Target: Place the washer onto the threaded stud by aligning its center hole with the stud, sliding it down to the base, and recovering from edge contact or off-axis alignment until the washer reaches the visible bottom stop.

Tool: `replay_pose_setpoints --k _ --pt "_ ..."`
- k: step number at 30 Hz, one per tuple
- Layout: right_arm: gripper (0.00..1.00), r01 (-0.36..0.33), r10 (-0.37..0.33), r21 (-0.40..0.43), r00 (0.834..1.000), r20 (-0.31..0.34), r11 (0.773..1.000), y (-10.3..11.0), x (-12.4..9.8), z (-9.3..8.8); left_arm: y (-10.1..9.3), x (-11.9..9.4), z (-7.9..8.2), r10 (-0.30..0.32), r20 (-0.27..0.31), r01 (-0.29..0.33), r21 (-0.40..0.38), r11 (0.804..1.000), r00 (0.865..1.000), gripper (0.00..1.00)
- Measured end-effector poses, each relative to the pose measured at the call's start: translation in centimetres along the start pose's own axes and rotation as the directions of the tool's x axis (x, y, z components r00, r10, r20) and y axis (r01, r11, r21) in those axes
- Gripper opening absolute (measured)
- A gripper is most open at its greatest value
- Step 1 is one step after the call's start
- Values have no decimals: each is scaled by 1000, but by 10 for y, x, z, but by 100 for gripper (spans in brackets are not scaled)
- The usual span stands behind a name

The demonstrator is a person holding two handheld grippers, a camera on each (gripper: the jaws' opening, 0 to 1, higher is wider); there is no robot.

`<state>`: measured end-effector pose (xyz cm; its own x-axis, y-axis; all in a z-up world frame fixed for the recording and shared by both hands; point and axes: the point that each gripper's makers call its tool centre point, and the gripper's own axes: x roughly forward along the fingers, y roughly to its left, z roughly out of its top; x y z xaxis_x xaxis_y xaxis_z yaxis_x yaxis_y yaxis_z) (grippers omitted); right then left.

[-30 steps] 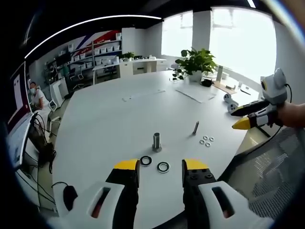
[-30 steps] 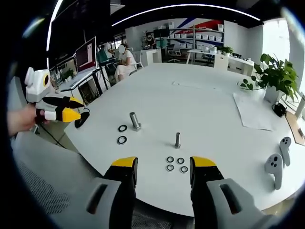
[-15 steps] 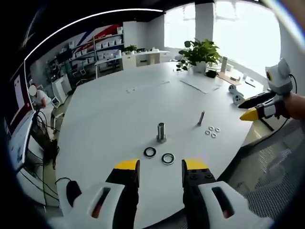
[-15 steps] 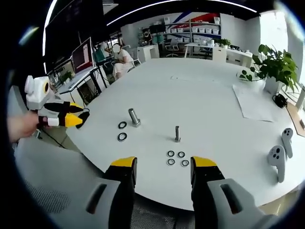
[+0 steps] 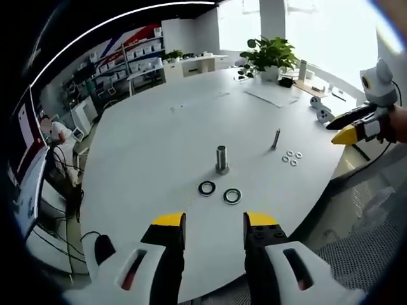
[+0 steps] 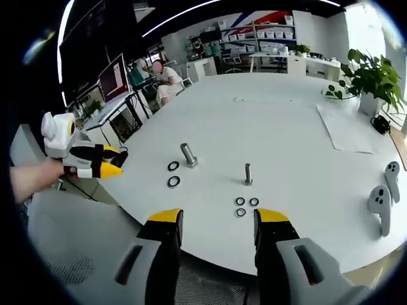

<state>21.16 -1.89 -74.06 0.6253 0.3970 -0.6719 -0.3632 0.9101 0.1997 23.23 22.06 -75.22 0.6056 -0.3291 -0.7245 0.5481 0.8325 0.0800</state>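
Left gripper view: two washers [image 5: 219,192] beside stud [image 5: 221,159], table [image 5: 146,146].

Bright daylight from blown-out windows [image 5: 318,25], soft shadows, glossy white table [image 5: 159,146], strong fisheye bending at edges

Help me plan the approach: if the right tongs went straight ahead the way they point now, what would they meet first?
Probably the three small washers lying just ahead of the open right tongs, then the thin stud behind them, though depth is uncertain.
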Motion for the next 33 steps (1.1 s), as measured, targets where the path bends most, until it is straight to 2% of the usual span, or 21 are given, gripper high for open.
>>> replay_pose_setpoints --k 3,7,10,13,17,28,30,33 --pt "47 -17 17 7 1000 -1 1000 4 0 -1 -5 3 -9 -10 -39 12 43 999 999 34" --pt "47 -21 21 -4 1000 4 1000 8 1 1 -9 5 -11 -19 -53 23 74 997 998 35" --pt "47 -19 19 -14 1000 -2 1000 7 1 0 -11 5 -11 -35 -54 38 64 997 998 35" --pt "47 -9 9 29 1000 16 1000 2 -1 3 -13 8 -15 -49 -69 53 56 997 996 35" --pt "47 1 -1 33 1000 1 999 -1 0 0 -17 10 -20 -75 -89 78 36 996 993 35" --pt "47 14 -14 24 1000 7 1000 -3 0 1 -16 10 -15 -87 -74 85 -26 996 993 34" --pt "47 10 -10 21 1000 9 1000 -3 0 1 -18 12 -17 -98 -82 94 -45 995 992 34" --pt "47 8 -8 29 1000 16 1000 -3 -1 3 -19 18 -23 -100 -124 99 -15 995 987 34"
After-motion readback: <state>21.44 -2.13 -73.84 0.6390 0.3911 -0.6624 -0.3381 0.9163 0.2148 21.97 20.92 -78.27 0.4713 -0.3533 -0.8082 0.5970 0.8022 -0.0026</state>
